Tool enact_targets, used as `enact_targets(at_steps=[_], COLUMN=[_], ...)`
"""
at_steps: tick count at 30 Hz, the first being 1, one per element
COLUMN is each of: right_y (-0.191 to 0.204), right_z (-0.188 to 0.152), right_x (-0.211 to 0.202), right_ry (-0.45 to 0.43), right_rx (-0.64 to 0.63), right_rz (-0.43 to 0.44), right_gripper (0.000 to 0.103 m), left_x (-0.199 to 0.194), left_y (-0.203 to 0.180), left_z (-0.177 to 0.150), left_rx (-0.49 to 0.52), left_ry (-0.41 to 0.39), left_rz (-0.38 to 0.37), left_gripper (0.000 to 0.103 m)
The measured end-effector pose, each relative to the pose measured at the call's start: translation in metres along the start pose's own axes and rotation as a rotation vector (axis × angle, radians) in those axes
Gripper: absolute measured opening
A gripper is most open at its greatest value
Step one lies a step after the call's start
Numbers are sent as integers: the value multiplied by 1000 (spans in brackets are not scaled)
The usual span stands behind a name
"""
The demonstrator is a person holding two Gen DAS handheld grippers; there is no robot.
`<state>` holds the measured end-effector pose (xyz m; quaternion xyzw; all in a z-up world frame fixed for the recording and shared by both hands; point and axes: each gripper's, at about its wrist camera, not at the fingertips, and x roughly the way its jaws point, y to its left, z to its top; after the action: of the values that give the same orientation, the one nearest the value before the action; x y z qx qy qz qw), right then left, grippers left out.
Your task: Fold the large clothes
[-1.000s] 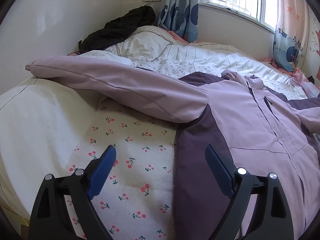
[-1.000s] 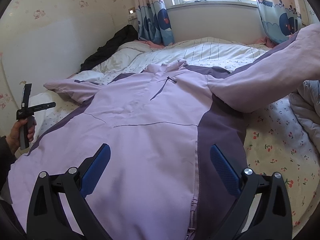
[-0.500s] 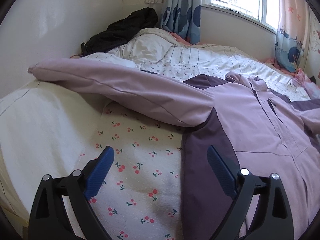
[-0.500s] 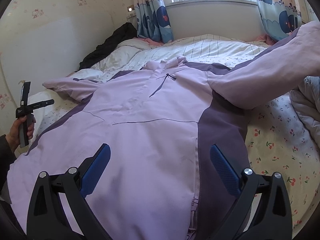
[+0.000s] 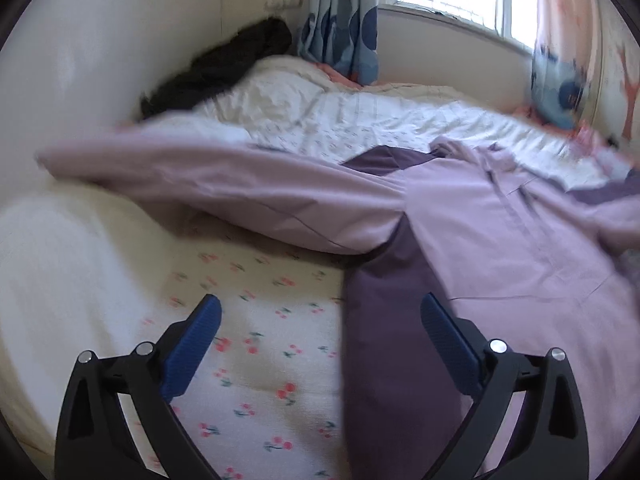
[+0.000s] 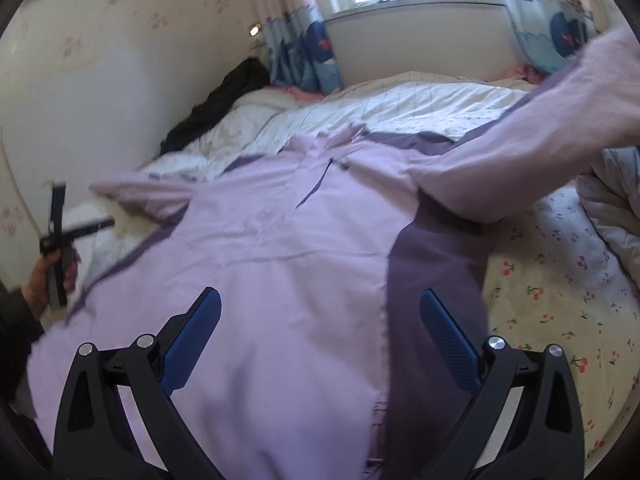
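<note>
A large lilac jacket (image 6: 300, 240) with dark purple side panels lies spread front-up on the bed. One sleeve (image 5: 220, 184) stretches left toward the wall, and the other sleeve (image 6: 520, 148) runs up to the right. My left gripper (image 5: 320, 320) hovers over the jacket's dark side edge (image 5: 392, 340) and the sheet. Its jaws are opening, with nothing pinched between them. In the right wrist view a hand (image 6: 40, 284) holds this gripper at the far left. My right gripper (image 6: 320, 312) stands open above the jacket's lower front, gripping nothing.
The bed has a cherry-print sheet (image 5: 260, 360) and a white striped quilt (image 5: 360, 120) at the back. A black garment (image 5: 224, 68) is piled in the far corner by the wall. A pale duvet (image 6: 612, 208) bunches at the right, and curtains (image 6: 304, 56) flank the window.
The left gripper's fingers have spread slightly wider. Both views have shifted a little and gone blurry. The jacket lies as before.
</note>
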<state>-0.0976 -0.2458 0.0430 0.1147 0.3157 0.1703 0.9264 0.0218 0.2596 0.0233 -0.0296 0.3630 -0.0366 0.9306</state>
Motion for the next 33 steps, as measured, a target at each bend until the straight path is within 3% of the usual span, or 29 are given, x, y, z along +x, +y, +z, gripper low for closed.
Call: enact_targets(at_steps=[2, 5, 6, 15, 21, 26, 29, 30, 31, 32, 33], right_y=[-14, -50, -68, -188, -192, -206, -224, -224, -225, -224, -223], right_z=[5, 15, 18, 29, 46, 58, 59, 61, 63, 70, 75], right_x=[-7, -23, -29, -62, -107, -131, -142, -144, -146, -146, -143], right_ry=[-20, -84, -111, -284, -510, -552, -612, -622, -631, -624, -607], right_rx=[58, 190, 252, 590, 533, 583, 648, 642, 625, 592, 572], right_rz=[11, 30, 32, -17, -59, -167, -126, -115, -107, -88, -78], right_gripper=[96, 96, 96, 96, 96, 96, 96, 94, 82, 59, 49], left_x=[7, 7, 7, 21, 22, 20, 16, 15, 14, 13, 13], left_y=[28, 57, 60, 41, 29, 17, 9, 7, 6, 4, 3], left_z=[6, 8, 7, -13, -11, -4, 0, 0, 1, 3, 3], left_rx=[-162, -356, -372, -354, -336, -311, -290, -285, -281, -277, -276], left_ry=[27, 18, 12, 70, 80, 79, 74, 73, 73, 72, 72], left_rz=[-81, -105, -111, -100, -100, -119, -124, -124, -124, -123, -123], left_gripper=[96, 96, 96, 96, 96, 96, 96, 96, 96, 96, 96])
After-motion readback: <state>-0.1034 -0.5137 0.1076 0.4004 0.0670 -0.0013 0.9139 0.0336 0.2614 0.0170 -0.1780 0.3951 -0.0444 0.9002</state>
